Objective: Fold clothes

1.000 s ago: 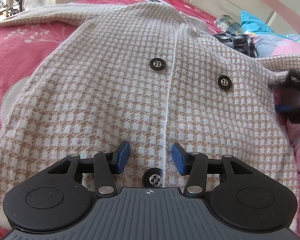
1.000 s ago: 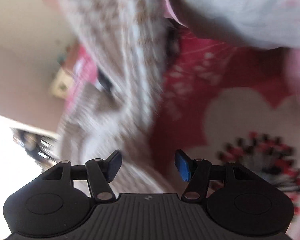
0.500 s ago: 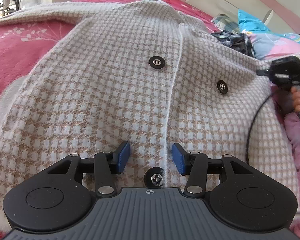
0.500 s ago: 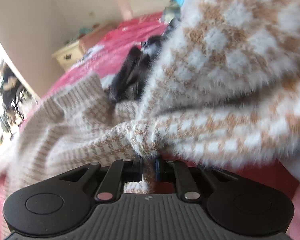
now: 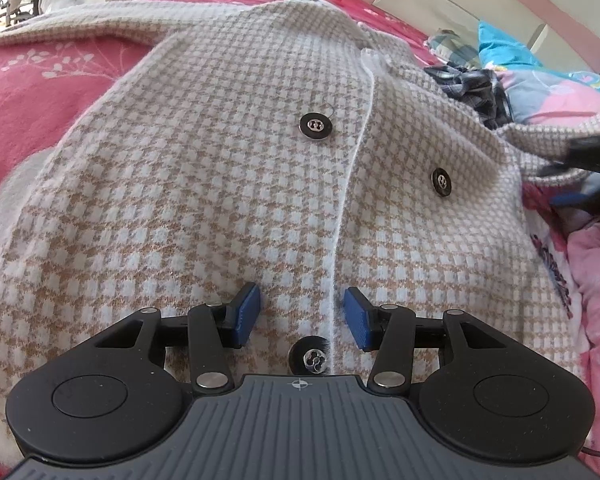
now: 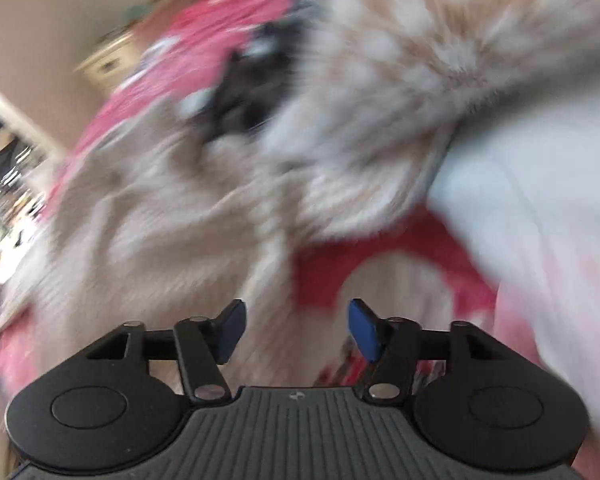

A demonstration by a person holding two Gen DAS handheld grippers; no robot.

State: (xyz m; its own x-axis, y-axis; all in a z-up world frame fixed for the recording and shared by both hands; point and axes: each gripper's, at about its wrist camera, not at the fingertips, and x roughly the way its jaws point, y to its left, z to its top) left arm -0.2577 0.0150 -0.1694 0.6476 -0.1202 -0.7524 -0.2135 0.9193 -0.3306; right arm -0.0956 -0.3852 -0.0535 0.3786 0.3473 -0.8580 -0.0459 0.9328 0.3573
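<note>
Half a second back the right gripper (image 6: pixel 296 326) was pinched tight on a fold of the checked cardigan (image 5: pixel 204 184), and now its jaws are opening with nothing between the blue pads, the whole wrist view smeared with blur. Over on the other side the left gripper (image 5: pixel 300 316) hangs half open, pads clear of the knit, straddling the white front edge just above the lowest button (image 5: pixel 311 356). That cardigan lies spread, buttoned side up, across the pink bedspread (image 5: pixel 32 80).
</note>
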